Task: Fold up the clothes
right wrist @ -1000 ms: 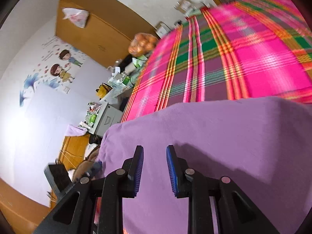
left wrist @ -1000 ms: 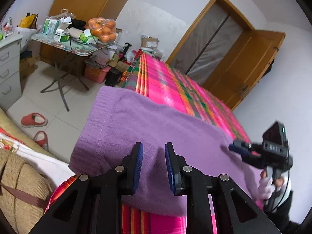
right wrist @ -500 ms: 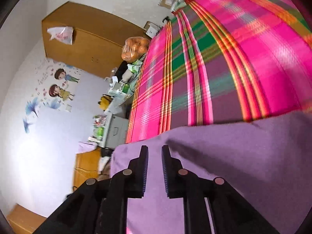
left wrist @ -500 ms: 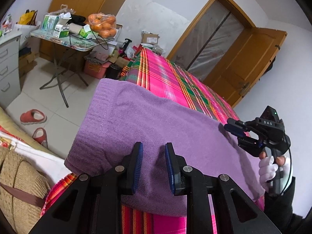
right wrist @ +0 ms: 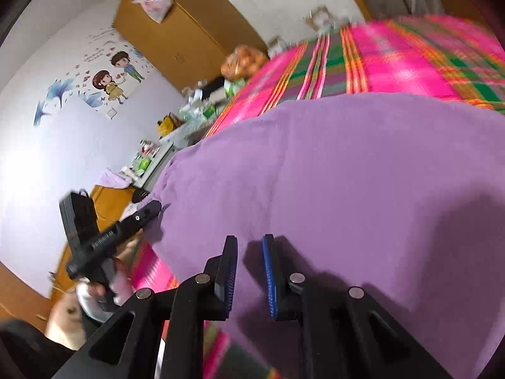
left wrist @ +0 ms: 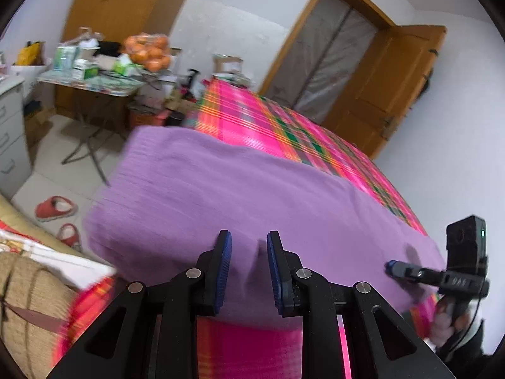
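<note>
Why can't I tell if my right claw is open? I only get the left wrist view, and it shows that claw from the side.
Observer: The right wrist view looks along it. The right claw is open, with its fingers apart over the purple cloth and nothing gripped.
Operator: Is anything fun on that side of the room?
Observer: Yes, there are cartoon stickers of two children on the wall.
Operator: What's on top of the wardrobe? My picture cuts it off.
Observer: A white plastic bag lies on top of the brown wardrobe.
</note>
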Tool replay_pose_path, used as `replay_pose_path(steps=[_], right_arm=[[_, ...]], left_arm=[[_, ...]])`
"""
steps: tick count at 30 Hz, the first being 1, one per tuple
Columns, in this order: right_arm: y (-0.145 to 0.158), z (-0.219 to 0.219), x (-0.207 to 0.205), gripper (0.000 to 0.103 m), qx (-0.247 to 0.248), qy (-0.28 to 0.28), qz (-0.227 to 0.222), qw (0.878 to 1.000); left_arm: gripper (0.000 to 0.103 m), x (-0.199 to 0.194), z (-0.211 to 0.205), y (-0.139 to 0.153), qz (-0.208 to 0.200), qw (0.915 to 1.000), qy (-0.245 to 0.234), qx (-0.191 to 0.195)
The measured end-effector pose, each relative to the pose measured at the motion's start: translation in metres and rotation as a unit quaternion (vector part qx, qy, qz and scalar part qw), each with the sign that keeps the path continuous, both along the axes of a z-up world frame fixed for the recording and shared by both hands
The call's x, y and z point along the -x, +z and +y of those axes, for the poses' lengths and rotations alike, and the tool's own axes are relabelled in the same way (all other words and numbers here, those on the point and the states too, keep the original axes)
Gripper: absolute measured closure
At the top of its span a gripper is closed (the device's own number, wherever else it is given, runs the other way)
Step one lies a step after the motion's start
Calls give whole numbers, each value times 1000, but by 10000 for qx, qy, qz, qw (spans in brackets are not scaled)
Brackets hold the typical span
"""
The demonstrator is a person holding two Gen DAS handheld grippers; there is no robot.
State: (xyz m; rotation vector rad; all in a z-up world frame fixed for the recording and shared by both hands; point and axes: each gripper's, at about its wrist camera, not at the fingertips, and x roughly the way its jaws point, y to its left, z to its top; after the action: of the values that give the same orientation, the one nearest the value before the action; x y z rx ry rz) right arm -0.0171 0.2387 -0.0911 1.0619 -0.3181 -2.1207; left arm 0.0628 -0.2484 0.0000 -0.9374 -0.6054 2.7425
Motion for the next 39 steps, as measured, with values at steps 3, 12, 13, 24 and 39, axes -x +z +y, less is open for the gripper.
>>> replay_pose_path(steps=[3, 12, 13, 24, 39], right_arm=[[4, -1, -34, 87, -513, -112, 816, 9953], [7, 10, -85, 87, -1281, -359, 1855, 9736], [7, 13, -84, 87, -1274, -480, 1823, 9738], [7, 52, -87, 88, -1206, -1098, 1859, 9689], [16, 210, -94, 85, -973, -3305, 1301, 9297]], left_arm=[[79, 0, 30, 3, 90, 9990, -433, 89], [79, -6, 93, 1, 157, 9917, -1191, 462], [79, -7, 97, 2, 172, 9911, -1242, 453], [79, -27, 116, -6, 472, 9847, -1517, 715], [79, -17, 98, 2, 292, 9869, -1516, 474]])
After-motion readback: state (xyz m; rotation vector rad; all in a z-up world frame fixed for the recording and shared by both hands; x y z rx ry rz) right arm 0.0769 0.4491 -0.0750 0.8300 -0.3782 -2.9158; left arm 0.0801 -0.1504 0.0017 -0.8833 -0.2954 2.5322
